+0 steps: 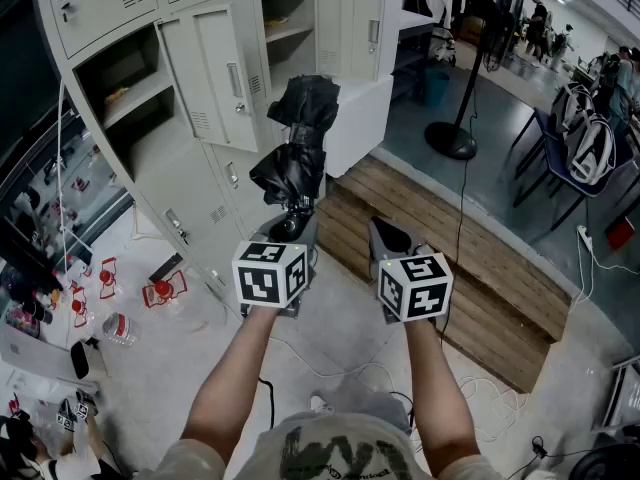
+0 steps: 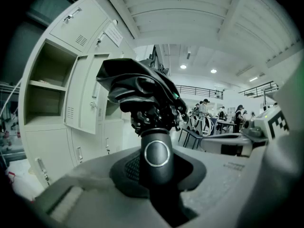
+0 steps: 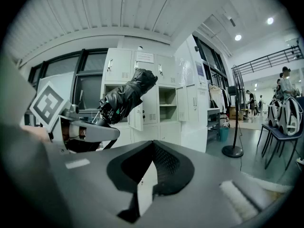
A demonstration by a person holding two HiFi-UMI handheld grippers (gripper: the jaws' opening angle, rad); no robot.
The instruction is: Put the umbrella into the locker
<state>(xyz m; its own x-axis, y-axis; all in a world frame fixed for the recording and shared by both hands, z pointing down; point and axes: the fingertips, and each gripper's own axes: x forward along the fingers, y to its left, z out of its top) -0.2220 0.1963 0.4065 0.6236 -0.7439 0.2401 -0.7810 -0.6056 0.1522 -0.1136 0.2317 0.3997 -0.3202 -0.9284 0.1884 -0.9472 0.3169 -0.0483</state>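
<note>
The black folded compact umbrella (image 1: pixel 297 138) stands nearly upright, its canopy loosely bunched and its handle clamped in the left claw (image 1: pixel 291 230). Beyond it to the left, the pale grey metal locker (image 1: pixel 100 8) has one door open.

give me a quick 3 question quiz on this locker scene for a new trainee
1. Multiple choice: which gripper holds the umbrella? A) left B) right C) both
2. True or false: every door on the lockers is shut.
3. Fill in: the umbrella is gripped by its ____, folded canopy upward.

Key
1. A: the left gripper is closed on it.
2. False: several compartments stand open.
3. handle
</note>
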